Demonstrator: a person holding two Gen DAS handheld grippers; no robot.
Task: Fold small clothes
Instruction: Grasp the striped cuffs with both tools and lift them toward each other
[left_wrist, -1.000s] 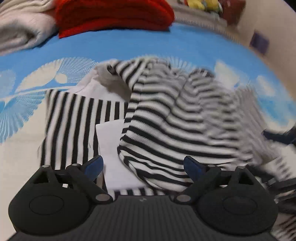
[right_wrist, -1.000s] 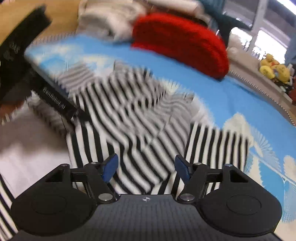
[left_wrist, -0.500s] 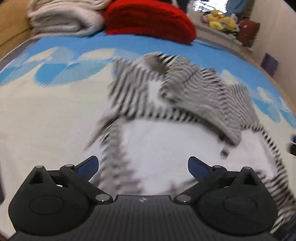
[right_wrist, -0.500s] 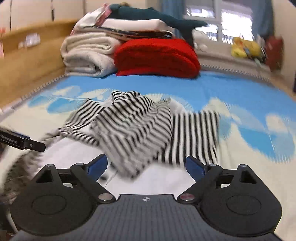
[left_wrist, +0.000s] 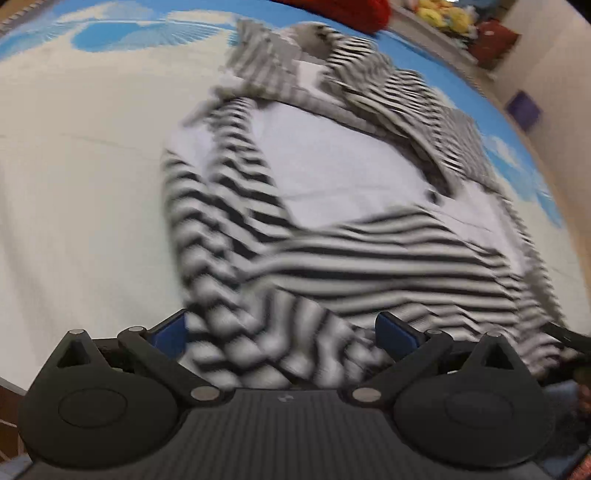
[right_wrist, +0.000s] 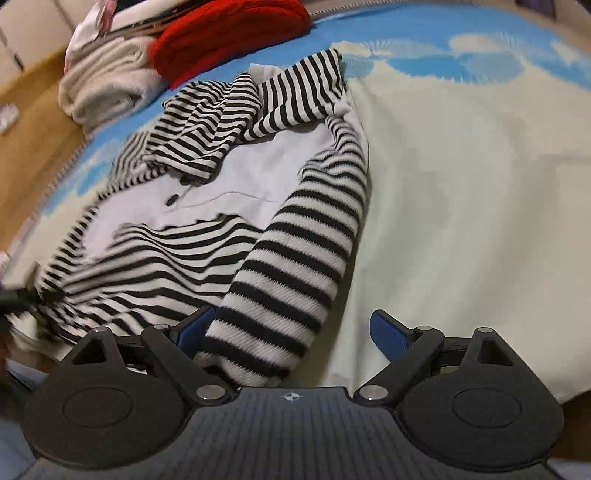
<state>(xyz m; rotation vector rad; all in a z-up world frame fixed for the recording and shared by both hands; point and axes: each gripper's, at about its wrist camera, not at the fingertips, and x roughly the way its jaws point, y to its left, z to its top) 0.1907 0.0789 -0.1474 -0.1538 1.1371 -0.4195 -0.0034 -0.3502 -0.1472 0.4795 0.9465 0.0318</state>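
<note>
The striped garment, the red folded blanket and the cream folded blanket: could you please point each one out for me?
striped garment (right_wrist: 284, 280), right wrist view, on the near sleeve.
red folded blanket (right_wrist: 229, 33), right wrist view, on its front face.
cream folded blanket (right_wrist: 107, 88), right wrist view, on its rounded folded edge.

Bare cream bedspread (right_wrist: 461, 192) right of striped garment (right_wrist: 280, 266): open passage. Far edge blocked by red folded blanket (right_wrist: 229, 33) and cream folded blanket (right_wrist: 107, 88) just beside it.
</note>
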